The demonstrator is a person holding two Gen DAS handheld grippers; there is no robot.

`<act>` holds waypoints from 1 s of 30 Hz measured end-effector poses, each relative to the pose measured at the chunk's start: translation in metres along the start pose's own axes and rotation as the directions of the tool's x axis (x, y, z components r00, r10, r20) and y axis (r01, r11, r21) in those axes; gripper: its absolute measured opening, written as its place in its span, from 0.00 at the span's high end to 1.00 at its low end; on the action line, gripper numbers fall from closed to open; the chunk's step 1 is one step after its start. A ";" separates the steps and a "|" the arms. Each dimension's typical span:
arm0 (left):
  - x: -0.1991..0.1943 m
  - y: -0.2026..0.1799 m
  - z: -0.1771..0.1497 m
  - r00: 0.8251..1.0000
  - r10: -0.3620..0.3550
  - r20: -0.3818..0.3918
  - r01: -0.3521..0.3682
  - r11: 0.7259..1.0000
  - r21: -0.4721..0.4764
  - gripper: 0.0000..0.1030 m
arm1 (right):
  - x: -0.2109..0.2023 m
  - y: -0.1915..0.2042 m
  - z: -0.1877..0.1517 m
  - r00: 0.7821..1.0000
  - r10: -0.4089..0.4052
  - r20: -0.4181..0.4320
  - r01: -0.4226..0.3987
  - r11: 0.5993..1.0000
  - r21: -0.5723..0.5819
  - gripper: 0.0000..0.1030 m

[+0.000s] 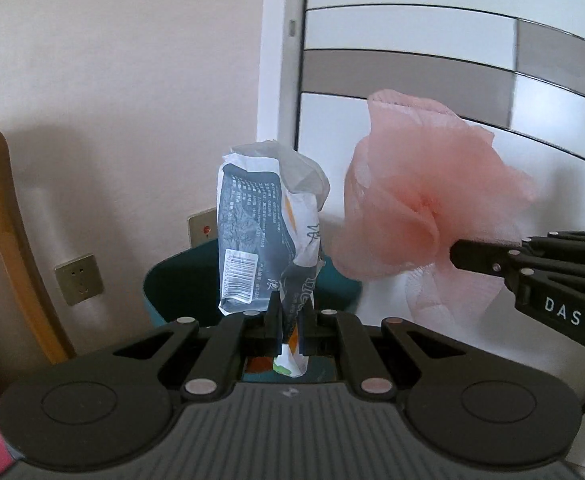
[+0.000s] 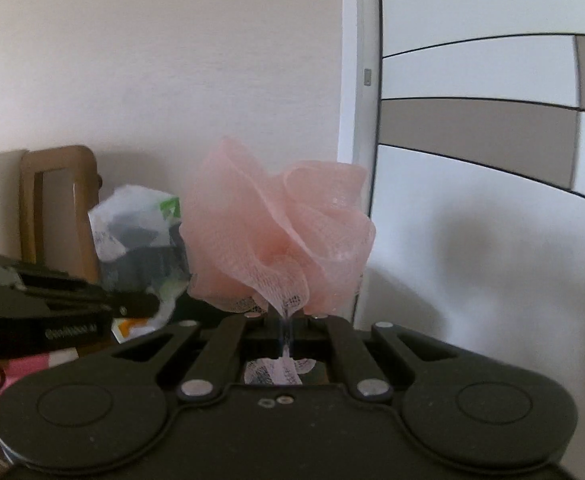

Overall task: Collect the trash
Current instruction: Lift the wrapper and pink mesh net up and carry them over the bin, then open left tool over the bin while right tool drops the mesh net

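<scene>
A teal bin (image 1: 180,280) stands by the wall, low behind the two raised loads; its open mouth is the target. The pink mesh sponge (image 2: 280,236) is the bulkier load, pinched by a thin strand in the right claw (image 2: 286,320), which is closed tight on it. It looks light and floppy, so it should be carried right over the rim before letting go. The crumpled wrapper (image 1: 264,236) stands upright in the left claw (image 1: 290,320), clamped near its lower end. It sits nearest the bin and probably ought to drop first, from low.
</scene>
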State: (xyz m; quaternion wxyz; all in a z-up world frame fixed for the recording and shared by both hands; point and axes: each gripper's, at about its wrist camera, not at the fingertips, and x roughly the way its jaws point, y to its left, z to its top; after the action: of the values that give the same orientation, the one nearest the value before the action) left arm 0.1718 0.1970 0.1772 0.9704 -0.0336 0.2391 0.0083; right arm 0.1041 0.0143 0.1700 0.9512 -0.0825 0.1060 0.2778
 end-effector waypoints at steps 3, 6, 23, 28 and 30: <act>0.012 0.009 0.006 1.000 0.016 -0.024 -0.016 1.000 -0.006 0.94 | 0.027 0.006 0.007 1.000 -0.008 -0.024 0.007 1.000 -0.006 0.99; 0.032 0.018 0.011 0.998 0.034 -0.059 -0.034 0.999 -0.007 0.94 | 0.049 0.013 0.007 0.999 -0.011 -0.049 0.010 1.000 -0.012 0.99; 0.134 0.031 -0.003 0.965 0.090 -0.245 -0.081 0.996 0.046 0.94 | 0.133 0.009 -0.028 0.973 0.012 -0.232 -0.026 0.998 -0.056 0.98; 0.152 0.029 -0.009 0.943 0.111 -0.315 -0.091 0.993 0.077 0.94 | 0.143 0.010 -0.031 0.965 0.019 -0.261 -0.040 0.996 -0.074 0.90; 0.157 0.028 -0.012 0.932 0.123 -0.341 -0.099 0.991 0.086 0.93 | 0.144 0.012 -0.030 0.961 0.027 -0.275 -0.048 0.996 -0.072 0.88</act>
State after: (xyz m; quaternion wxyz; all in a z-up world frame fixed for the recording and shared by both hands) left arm 0.3046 0.2239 0.0920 0.9119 0.0120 0.4073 0.0488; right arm 0.2115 0.0911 0.1044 0.9180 -0.1551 0.2270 0.2857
